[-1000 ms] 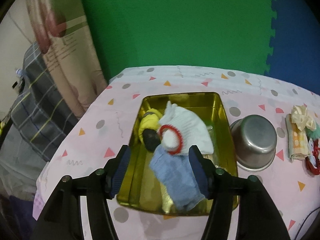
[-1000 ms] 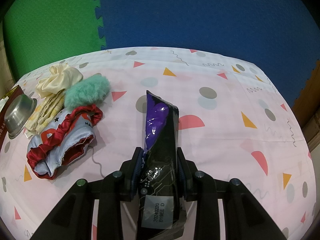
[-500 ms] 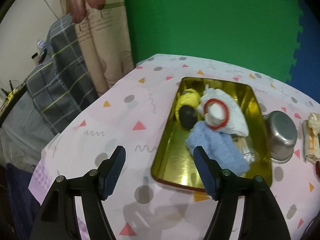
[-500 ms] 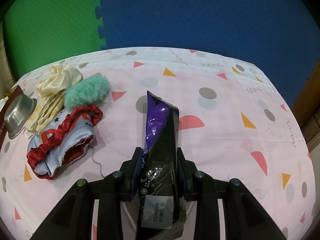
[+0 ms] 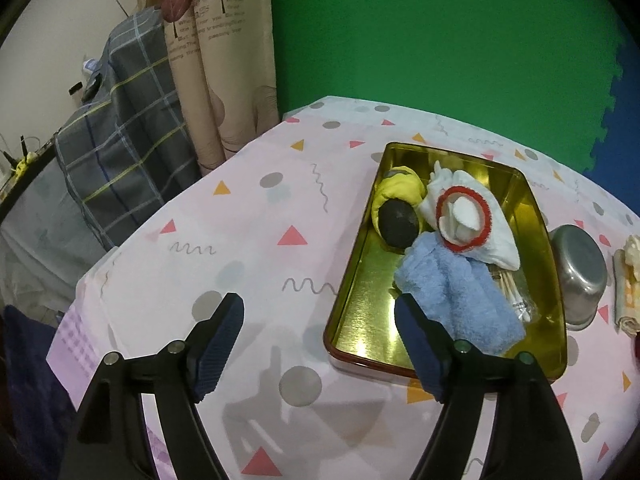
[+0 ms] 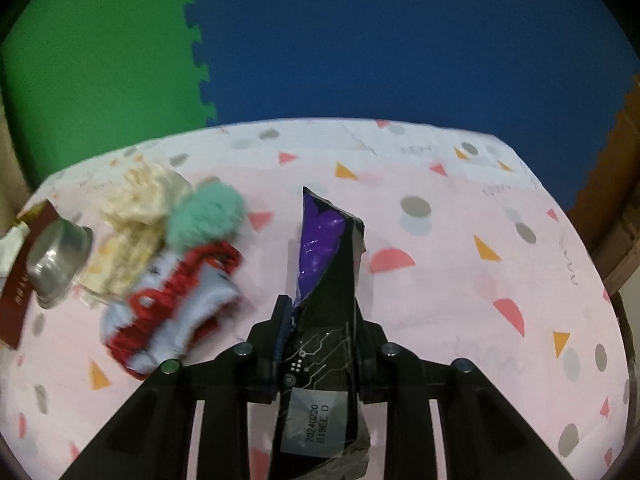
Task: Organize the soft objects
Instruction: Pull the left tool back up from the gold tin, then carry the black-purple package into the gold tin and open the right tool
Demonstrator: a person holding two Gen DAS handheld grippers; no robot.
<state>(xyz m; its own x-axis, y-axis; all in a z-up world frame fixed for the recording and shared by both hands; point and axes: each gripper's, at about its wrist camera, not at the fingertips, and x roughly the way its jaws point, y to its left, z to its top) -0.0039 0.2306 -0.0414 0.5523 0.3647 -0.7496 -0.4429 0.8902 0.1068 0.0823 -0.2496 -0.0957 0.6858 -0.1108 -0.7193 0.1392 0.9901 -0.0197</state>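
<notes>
I have the black and purple pouch [image 6: 328,280] clamped in the right gripper [image 6: 320,344], its jaws having just closed further, the pouch's free end at 12 o'clock above the desk [image 6: 460,280]. The gold tin [image 5: 360,280] holds the blue towel [image 5: 460,300]; it sits at 3 o'clock of the left gripper [image 5: 318,344], whose jaws have just been opening and stand apart, empty. Recommended: carry the pouch level, clear the steel bowl [image 6: 56,260] at 9 o'clock.
</notes>
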